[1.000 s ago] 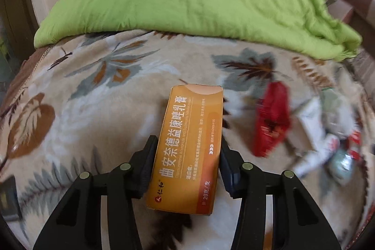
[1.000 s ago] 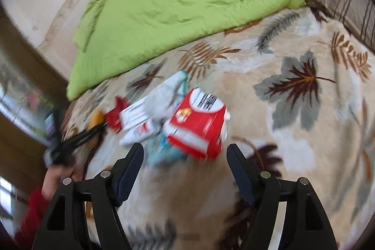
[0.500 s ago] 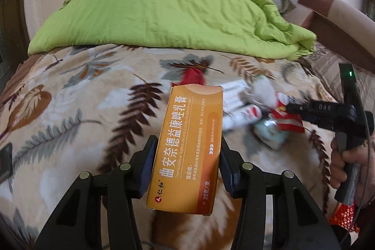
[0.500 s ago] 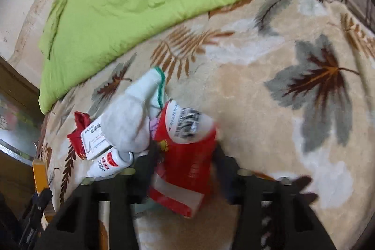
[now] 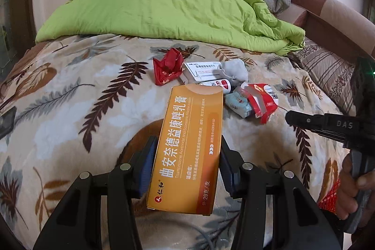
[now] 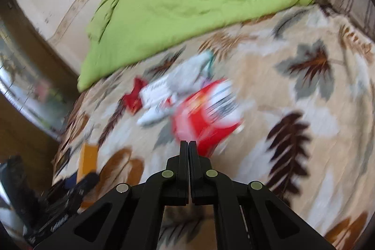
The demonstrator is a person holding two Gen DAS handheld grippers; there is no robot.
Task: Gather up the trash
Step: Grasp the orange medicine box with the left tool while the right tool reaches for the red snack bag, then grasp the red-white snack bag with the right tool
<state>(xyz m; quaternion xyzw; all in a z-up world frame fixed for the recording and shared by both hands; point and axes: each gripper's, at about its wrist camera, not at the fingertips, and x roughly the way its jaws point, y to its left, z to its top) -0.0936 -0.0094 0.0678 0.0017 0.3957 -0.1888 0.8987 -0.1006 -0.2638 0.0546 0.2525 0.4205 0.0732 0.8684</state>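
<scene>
Left wrist view: the left gripper (image 5: 186,162) grips an orange carton (image 5: 186,149) w/ both pads pressed on its long sides; carton stands up out of the jaws, tilted a bit right, above the leaf-print blanket (image 5: 70,95). Beyond it a trash pile lies on the blanket: crumpled red wrapper (image 5: 168,66) at left, white box (image 5: 203,71) beside it, a grey-white wad (image 5: 234,70) touching the box, a small white-and-red tube (image 5: 221,83) just below, a pale blue packet (image 5: 238,104) & a red-and-white pack (image 5: 261,101) at right. Green quilt (image 5: 164,1) is bunched at the far side. The right gripper (image 5: 289,118) enters from the right edge, tip near the red-and-white pack but apart from it; a hand (image 5: 356,189) holds its handle.

Right wrist view (blurred): right gripper (image 6: 188,144) is clenched, 2 fingers pressed flat together, nothing between them; its jaws have just been closing. Red-and-white pack (image 6: 206,116) lies on the blanket just past the tips; contact can't be told. Orange carton (image 6: 87,161) shows low left.
</scene>
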